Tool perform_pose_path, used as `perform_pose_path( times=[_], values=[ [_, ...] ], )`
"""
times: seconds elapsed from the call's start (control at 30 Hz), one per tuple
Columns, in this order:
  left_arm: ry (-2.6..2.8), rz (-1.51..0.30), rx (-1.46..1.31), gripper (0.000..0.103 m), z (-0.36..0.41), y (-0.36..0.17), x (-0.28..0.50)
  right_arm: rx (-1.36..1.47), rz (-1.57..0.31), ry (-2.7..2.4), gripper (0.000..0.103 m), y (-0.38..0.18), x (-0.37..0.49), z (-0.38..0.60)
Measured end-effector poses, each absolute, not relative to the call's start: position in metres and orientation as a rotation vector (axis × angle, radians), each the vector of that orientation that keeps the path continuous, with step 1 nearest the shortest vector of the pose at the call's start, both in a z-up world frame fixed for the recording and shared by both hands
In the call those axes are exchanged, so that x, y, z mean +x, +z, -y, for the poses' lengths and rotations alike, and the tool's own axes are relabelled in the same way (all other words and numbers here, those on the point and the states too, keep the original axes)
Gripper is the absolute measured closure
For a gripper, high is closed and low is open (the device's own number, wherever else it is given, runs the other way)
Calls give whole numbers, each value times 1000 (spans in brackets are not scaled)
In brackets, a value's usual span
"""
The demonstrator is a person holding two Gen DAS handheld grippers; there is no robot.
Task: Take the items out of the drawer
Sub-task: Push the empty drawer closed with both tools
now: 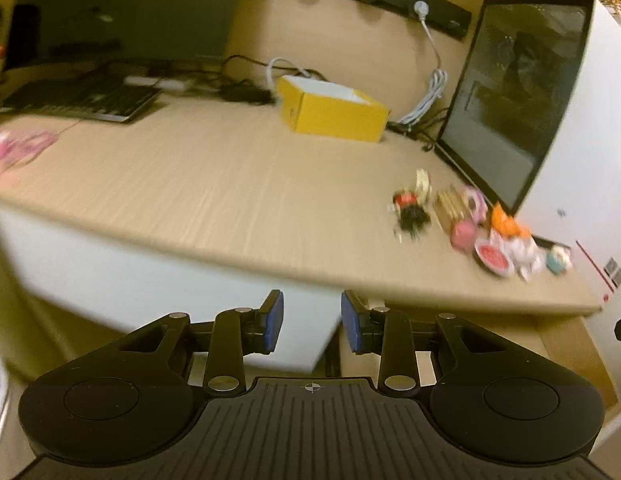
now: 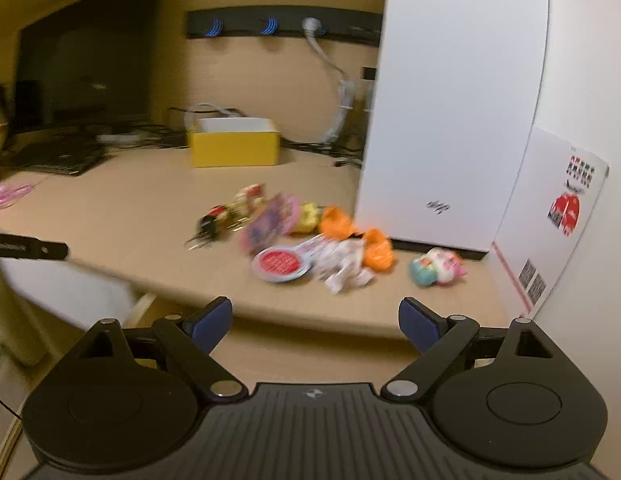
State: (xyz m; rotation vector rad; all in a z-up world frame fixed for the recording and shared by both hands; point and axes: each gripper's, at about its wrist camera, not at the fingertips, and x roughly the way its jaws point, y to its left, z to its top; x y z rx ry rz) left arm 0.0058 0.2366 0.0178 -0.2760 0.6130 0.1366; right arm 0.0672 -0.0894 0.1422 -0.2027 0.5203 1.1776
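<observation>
Your left gripper (image 1: 312, 322) hangs below the worktop (image 1: 214, 184) edge, its fingers (image 1: 274, 322) partly apart with nothing between them. Your right gripper (image 2: 315, 325) has its fingers (image 2: 212, 322) spread wide, also empty. The small toys (image 2: 310, 236) lie in a loose heap on the worktop beside the white computer case (image 2: 450, 112). A yellow box (image 2: 233, 147) stands farther back. The pictures are blurred, and no drawer shows clearly.
</observation>
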Motion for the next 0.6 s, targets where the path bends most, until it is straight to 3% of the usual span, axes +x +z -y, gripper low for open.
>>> perform_pose_path(
  times=[0.3, 0.6],
  values=[
    [113, -658, -211, 68, -124, -11, -107, -173, -597, 1205, 12, 86, 28, 191],
    [21, -684, -42, 68, -49, -47, -94, -231, -703, 1055, 12, 15, 34, 191]
  ],
)
